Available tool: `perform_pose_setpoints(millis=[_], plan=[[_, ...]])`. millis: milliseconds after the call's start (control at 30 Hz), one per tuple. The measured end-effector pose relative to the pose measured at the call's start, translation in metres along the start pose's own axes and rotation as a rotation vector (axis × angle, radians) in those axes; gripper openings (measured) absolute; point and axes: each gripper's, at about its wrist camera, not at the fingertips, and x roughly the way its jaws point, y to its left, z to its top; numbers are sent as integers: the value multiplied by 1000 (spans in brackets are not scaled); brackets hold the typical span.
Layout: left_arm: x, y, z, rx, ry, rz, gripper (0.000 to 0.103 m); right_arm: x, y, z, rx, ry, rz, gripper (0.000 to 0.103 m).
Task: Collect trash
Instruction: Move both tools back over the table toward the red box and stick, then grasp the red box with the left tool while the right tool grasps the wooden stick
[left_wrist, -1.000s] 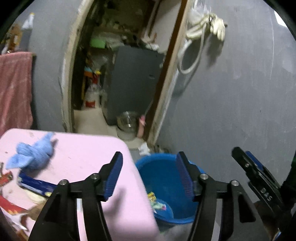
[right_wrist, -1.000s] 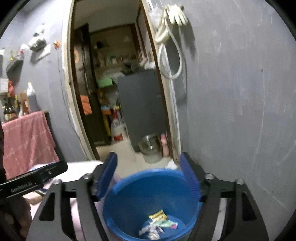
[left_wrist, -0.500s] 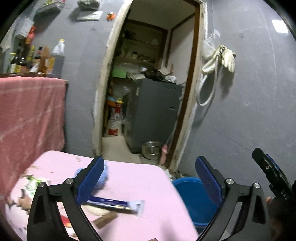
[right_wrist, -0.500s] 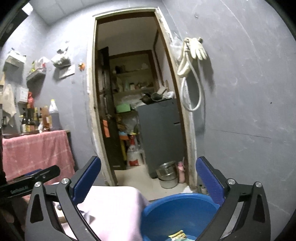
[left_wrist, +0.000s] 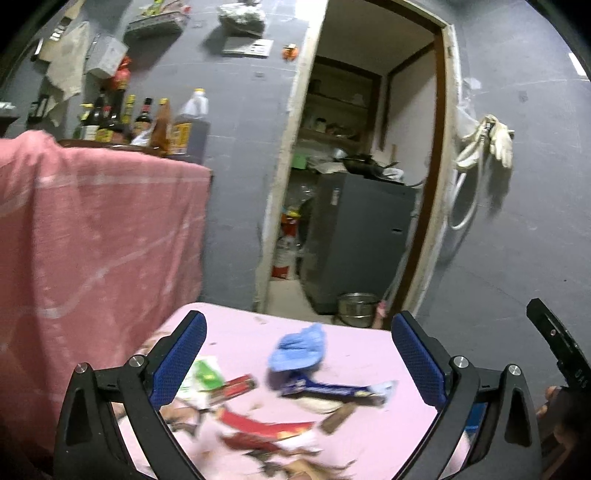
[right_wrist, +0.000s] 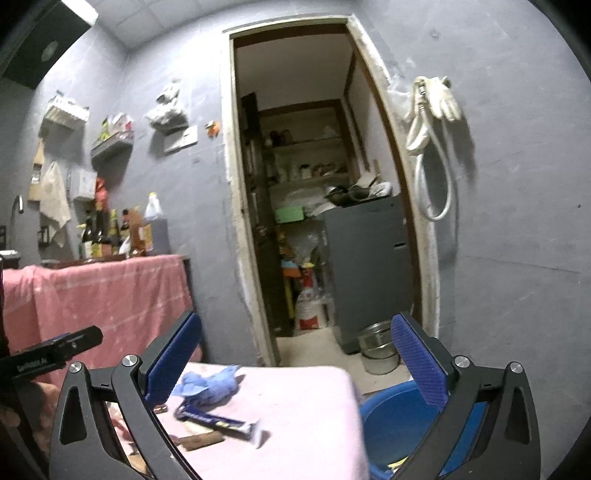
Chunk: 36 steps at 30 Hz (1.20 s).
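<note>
pink tablecloth (left_wrist: 373, 343) carries litter — blue cloth (left_wrist: 300, 348), dark-blue wrapper (left_wrist: 332, 390) (blurred); left gripper (left_wrist: 297, 363) and right gripper (right_wrist: 295, 365) have just been opening — wide now, nothing between.

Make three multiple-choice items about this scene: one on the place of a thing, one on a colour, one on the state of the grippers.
1. Where does the blue basin stand?
A. on the pink table
B. beside the pink table, lower than its top
C. on the cloth-covered counter

2. What colour is the crumpled cloth on the table?
A. light blue
B. yellow
C. black

3. How are the fingers of the two grippers?
A. both shut on wrappers
B. only the left open
C. both wide open and empty

Answers:
1 B, the right wrist view shows the basin past the table's edge, below it.
2 A, both views show it light blue.
3 C, the left gripper and the right gripper have just been opening; nothing sits between the fingers.
</note>
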Motion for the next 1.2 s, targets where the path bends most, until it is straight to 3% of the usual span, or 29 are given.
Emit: perform_pose_setpoints(millis=[300, 733, 900, 1200], plan=[[-7, 50, -21, -45, 65, 60, 98, 18, 34, -20, -29, 96, 49, 103], [11, 65, -49, -83, 234, 2, 97, 48, 60, -55, -86, 305, 104, 103], [22, 58, -56, -67, 292, -35, 77, 59, 66, -67, -110, 388, 147, 90], [35, 56, -69, -104, 393, -122, 53, 72, 77, -90, -161, 531, 236, 76]])
